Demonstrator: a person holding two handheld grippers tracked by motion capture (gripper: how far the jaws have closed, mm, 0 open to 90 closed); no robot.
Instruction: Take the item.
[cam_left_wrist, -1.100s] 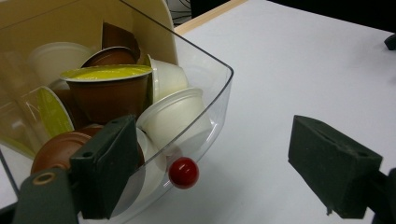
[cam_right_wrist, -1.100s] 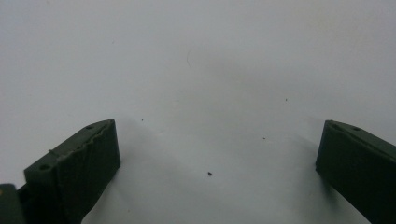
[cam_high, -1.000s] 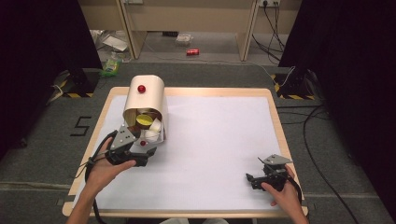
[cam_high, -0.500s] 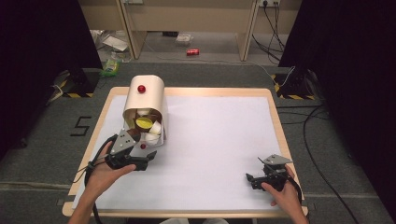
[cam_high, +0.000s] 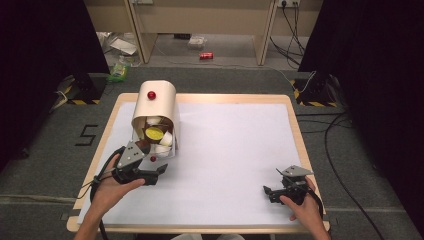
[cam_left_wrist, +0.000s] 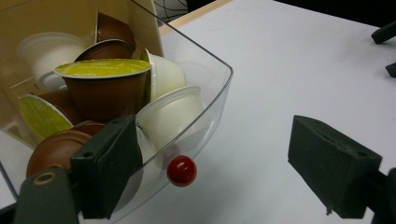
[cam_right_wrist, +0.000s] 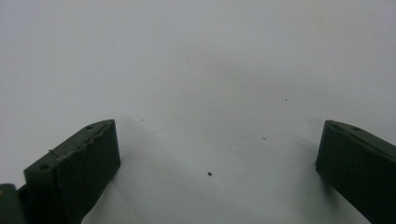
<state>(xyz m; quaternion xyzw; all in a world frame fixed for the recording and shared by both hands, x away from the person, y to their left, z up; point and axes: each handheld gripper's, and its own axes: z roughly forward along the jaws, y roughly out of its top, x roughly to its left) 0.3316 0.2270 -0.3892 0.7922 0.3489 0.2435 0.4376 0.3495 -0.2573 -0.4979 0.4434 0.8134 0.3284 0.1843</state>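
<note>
A beige round-topped box (cam_high: 161, 102) with a red knob (cam_high: 151, 95) on top stands at the table's left. Its clear front bin (cam_high: 166, 149) hangs open and holds several coffee capsules, brown with yellow lids (cam_left_wrist: 102, 84) and white (cam_left_wrist: 170, 112). A small red knob (cam_left_wrist: 181, 171) sticks out of the clear wall (cam_left_wrist: 212, 88). My left gripper (cam_high: 157, 175) is open just in front of the bin; in the left gripper view (cam_left_wrist: 217, 140) the knob sits between its jaws, nearer the left one, untouched. My right gripper (cam_high: 268, 194) rests open at the near right, over bare white surface (cam_right_wrist: 219, 140).
The white sheet (cam_high: 235, 145) covers a wooden table whose rim (cam_high: 300, 135) shows all round. Beyond the far edge, on the floor, lie a red can (cam_high: 206, 55) and some litter. Cables (cam_high: 340, 130) trail on the right.
My left gripper has drawn back a little from the box toward the table's near edge. The right gripper has stayed put.
</note>
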